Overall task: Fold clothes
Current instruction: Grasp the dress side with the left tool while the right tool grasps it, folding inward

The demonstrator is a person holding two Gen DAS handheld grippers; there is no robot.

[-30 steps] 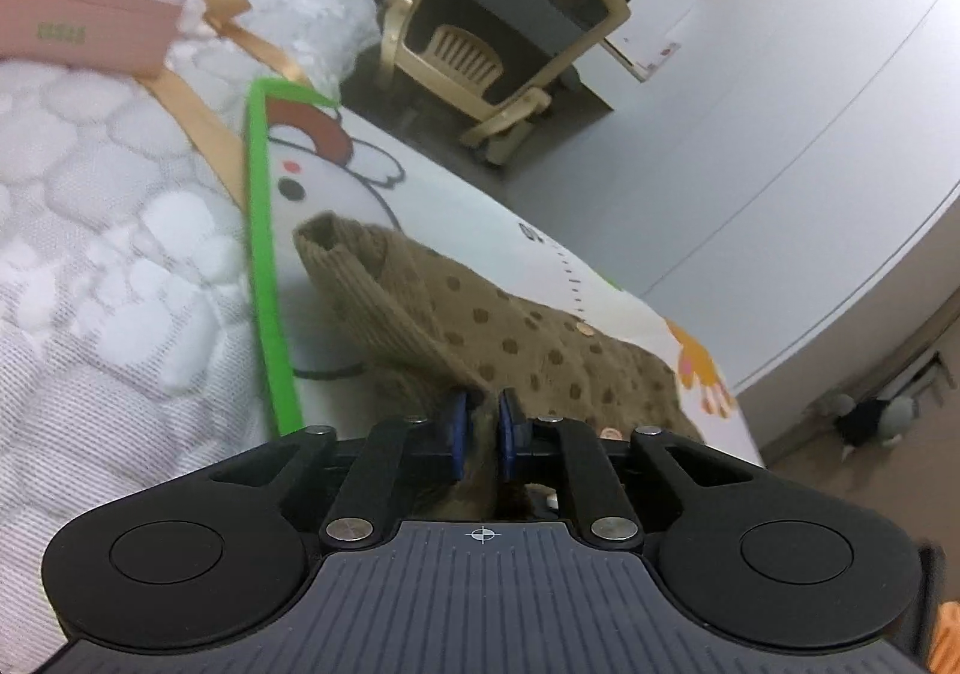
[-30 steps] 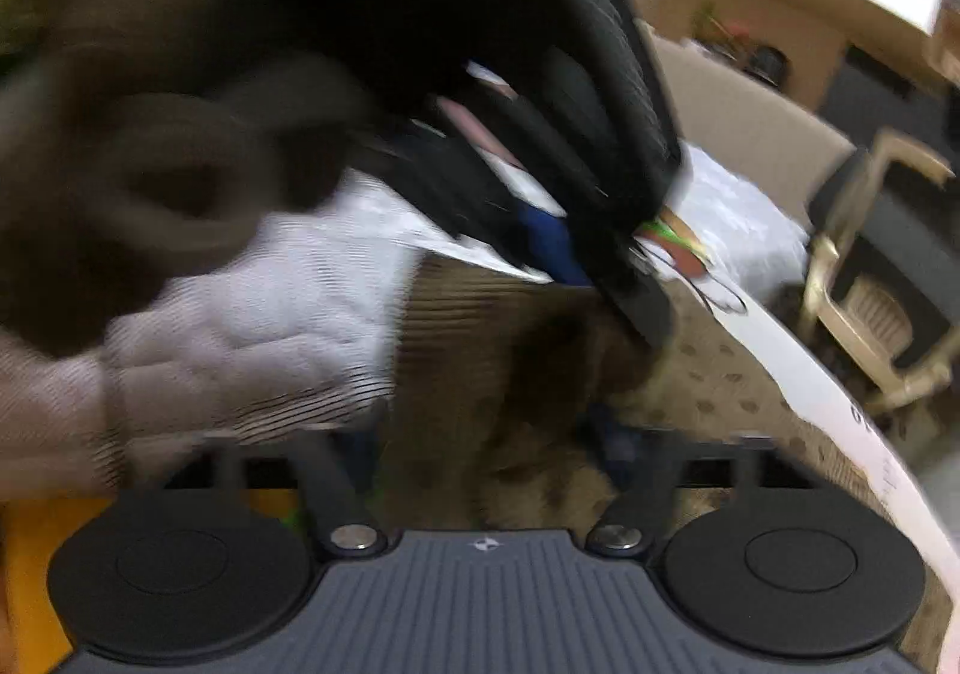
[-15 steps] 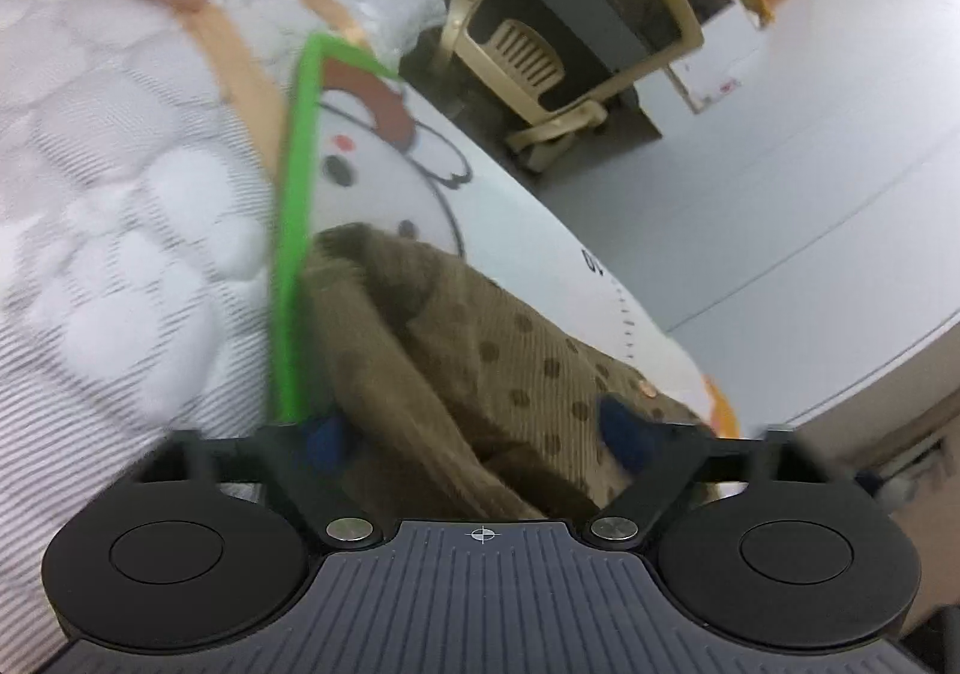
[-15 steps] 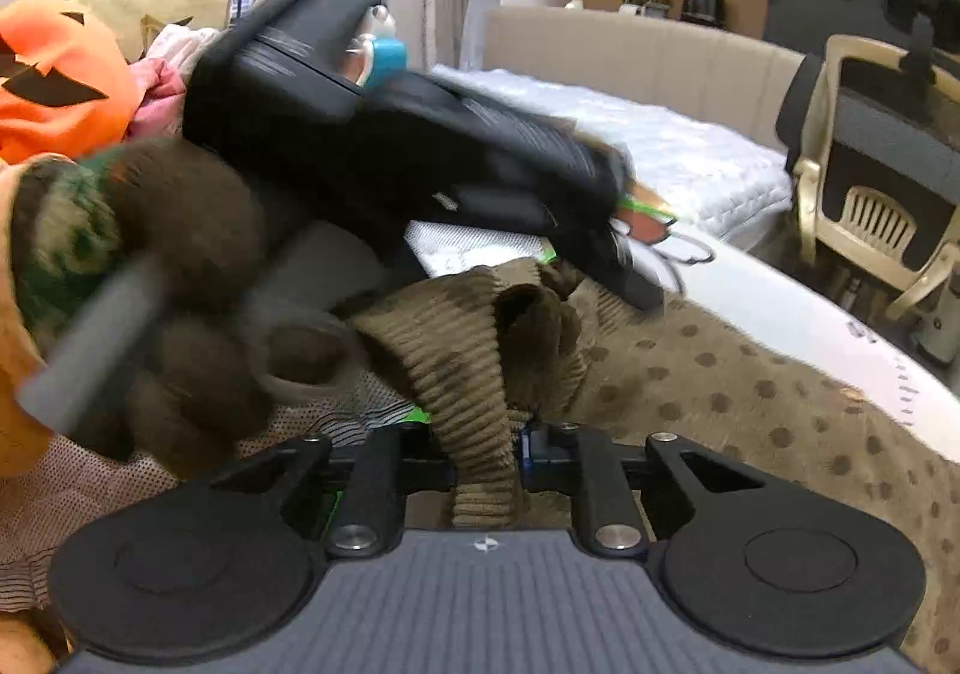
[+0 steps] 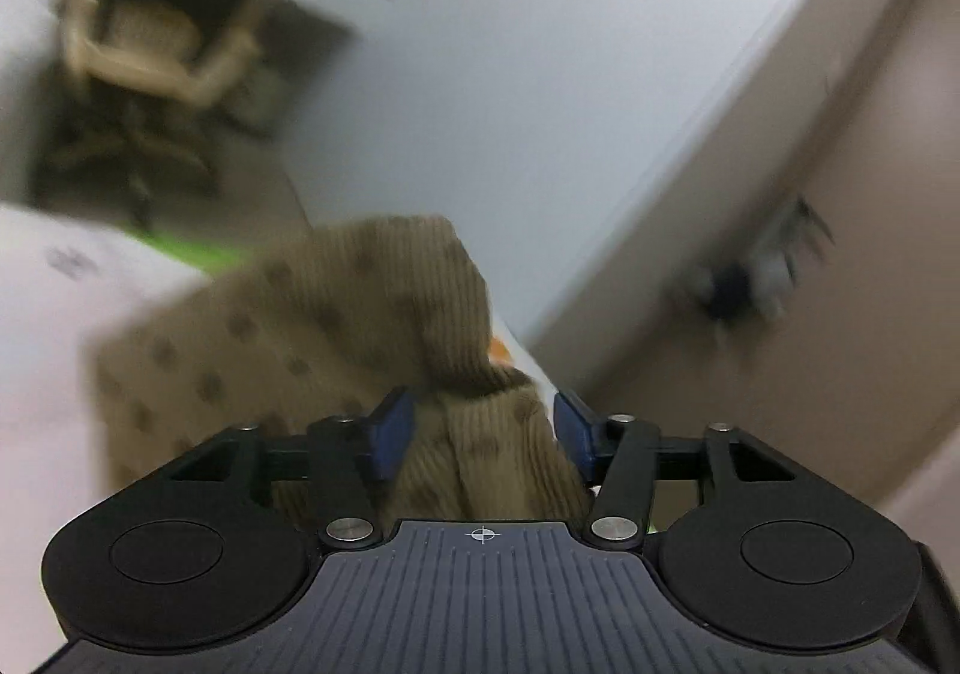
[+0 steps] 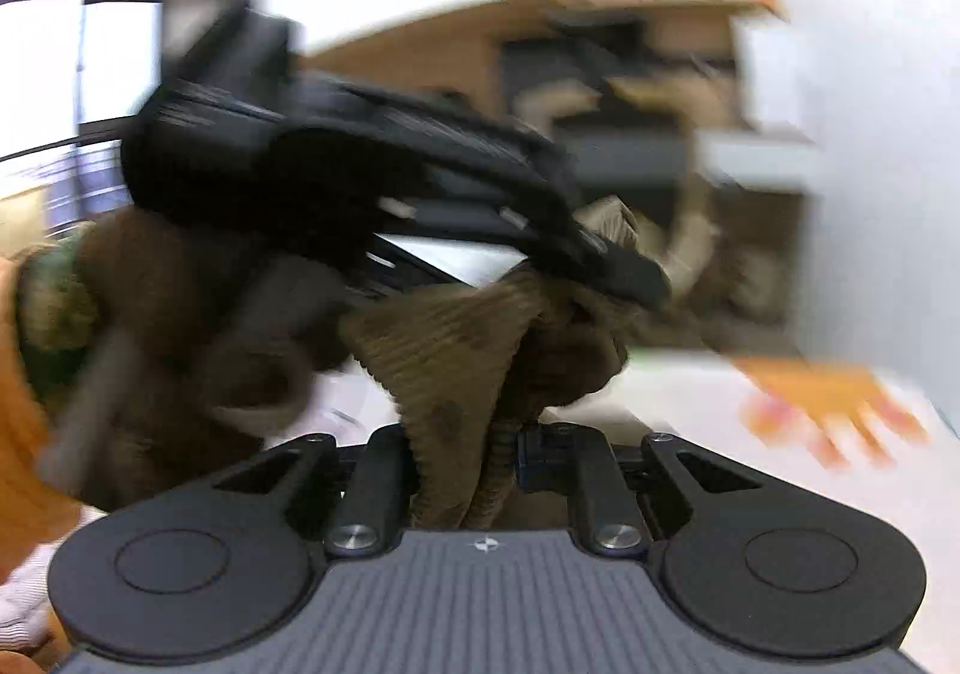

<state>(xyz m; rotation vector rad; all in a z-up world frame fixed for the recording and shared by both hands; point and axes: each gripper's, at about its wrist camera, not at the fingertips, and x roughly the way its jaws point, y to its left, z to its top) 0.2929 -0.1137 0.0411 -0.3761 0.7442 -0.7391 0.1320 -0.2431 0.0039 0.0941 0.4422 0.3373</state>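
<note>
Corduroy garment [image 6: 456, 350] bunched in right claw [image 6: 465, 452], mat edge [image 5: 198, 248] beyond.

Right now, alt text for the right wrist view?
Right gripper, jaws shut on a brown dotted corduroy garment. Ahead, blurred by motion, the left gripper reaches the same garment, its jaw state unclear in this view.

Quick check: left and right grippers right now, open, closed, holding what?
Left gripper: jaws apart around the brown dotted corduroy garment, not clamped.
Right gripper: jaws closed on the same garment.
</note>
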